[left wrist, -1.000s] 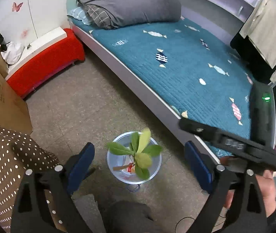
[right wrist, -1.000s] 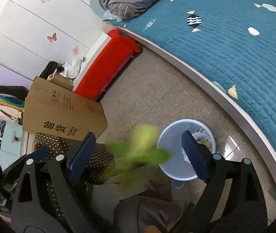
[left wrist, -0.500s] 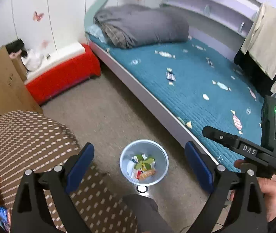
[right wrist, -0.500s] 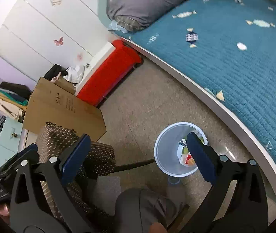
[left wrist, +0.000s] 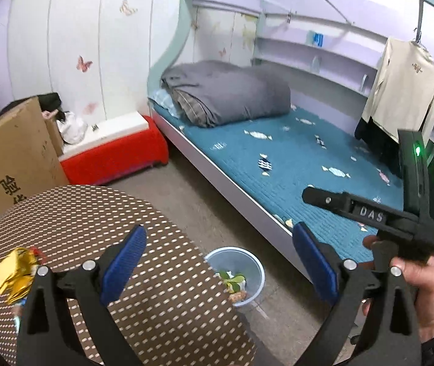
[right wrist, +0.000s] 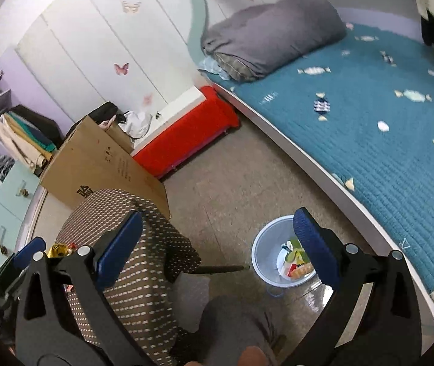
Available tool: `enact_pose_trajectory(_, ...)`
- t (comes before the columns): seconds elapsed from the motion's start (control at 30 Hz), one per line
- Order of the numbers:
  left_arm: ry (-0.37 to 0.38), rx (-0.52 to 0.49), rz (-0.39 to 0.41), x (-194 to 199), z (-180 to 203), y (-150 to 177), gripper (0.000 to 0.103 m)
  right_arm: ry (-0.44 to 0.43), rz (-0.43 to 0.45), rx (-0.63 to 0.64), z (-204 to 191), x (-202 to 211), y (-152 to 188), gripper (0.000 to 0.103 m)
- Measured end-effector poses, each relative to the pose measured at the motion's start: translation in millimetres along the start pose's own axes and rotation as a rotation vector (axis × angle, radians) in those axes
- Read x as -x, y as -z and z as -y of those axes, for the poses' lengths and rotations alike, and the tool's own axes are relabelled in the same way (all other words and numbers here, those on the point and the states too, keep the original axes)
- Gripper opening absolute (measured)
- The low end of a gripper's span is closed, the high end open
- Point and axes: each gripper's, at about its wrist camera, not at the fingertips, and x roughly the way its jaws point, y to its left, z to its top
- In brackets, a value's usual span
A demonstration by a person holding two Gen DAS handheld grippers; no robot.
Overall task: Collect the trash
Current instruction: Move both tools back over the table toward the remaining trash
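Left gripper (left wrist: 217, 259) is wide open, holding nothing; the gold wrapper (left wrist: 14, 274) lies on the dotted table (left wrist: 95, 213), off to its left. Right gripper (right wrist: 217, 244), wide open too, sits above the bin (right wrist: 265, 244), farther away.

The left hand-held gripper (left wrist: 218, 259) has its two blue-padded fingers (left wrist: 124, 263) spread wide apart with nothing between them. To its right, the right hand-held gripper (left wrist: 369, 213) shows side-on as a black body with a green light lit on its upright part, clasped from below by the person's bare right hand (left wrist: 412, 299). In its own view, the right hand-held gripper (right wrist: 217, 247) also has its blue pads (right wrist: 316, 248) spread wide and empty, aimed downward, with the person's knee at the near edge.
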Motion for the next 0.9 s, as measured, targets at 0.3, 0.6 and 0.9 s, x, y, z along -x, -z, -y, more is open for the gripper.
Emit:
enact_pose_trajectory(0.3, -0.092, 0.073, 0.098, 73.7, -52.0, 33.3, 0.095, -0.016, 0.034, 0.216, -94.7, 25.3, 14.9, 0.097)
enact_pose_trajectory(0.6, -0.2, 0.184, 0.123, 125.7, -118.3, 75.9, 0.095, -0.084, 0.029, 0.374, -184.9, 22.0, 44.9, 0.097)
enact_pose_trajectory(0.9, -0.308, 0.279, 0.079, 145.3, -183.7, 123.2, 0.095, -0.105, -0.052, 0.463, -243.4, -8.9, 83.4, 0.097)
